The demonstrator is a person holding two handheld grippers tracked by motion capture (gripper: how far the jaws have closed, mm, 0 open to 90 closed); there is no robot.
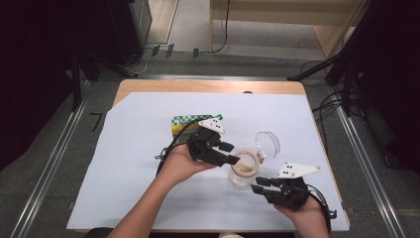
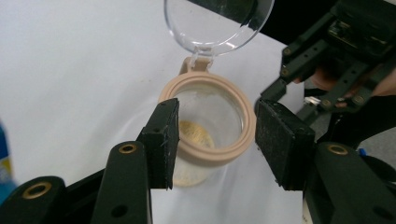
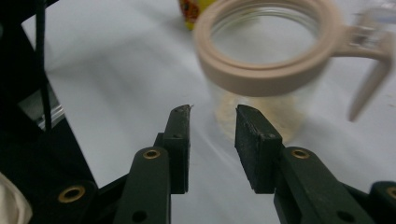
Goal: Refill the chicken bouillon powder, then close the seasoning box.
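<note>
A glass jar (image 1: 243,171) with a tan rim stands on the white sheet, holding a little pale powder at its bottom. Its clear hinged lid (image 1: 269,141) is swung back behind it. In the left gripper view the jar's rim (image 2: 205,81) lies between the two pads of my left gripper (image 2: 219,109), with the lid (image 2: 217,23) beyond; I cannot tell if the pads touch it. From above, my left gripper (image 1: 236,153) sits at the jar's left edge. My right gripper (image 1: 257,185) is just in front of the jar, and its jaws (image 3: 213,111) stand a little apart with nothing between them; the jar (image 3: 261,77) is ahead.
A green-and-yellow packet (image 1: 185,124) lies behind my left hand. The white sheet (image 1: 129,163) covers most of the wooden table (image 1: 208,87). The jar's tan clasp (image 3: 369,79) sticks out to the side. My right gripper (image 2: 327,70) also shows past the jar.
</note>
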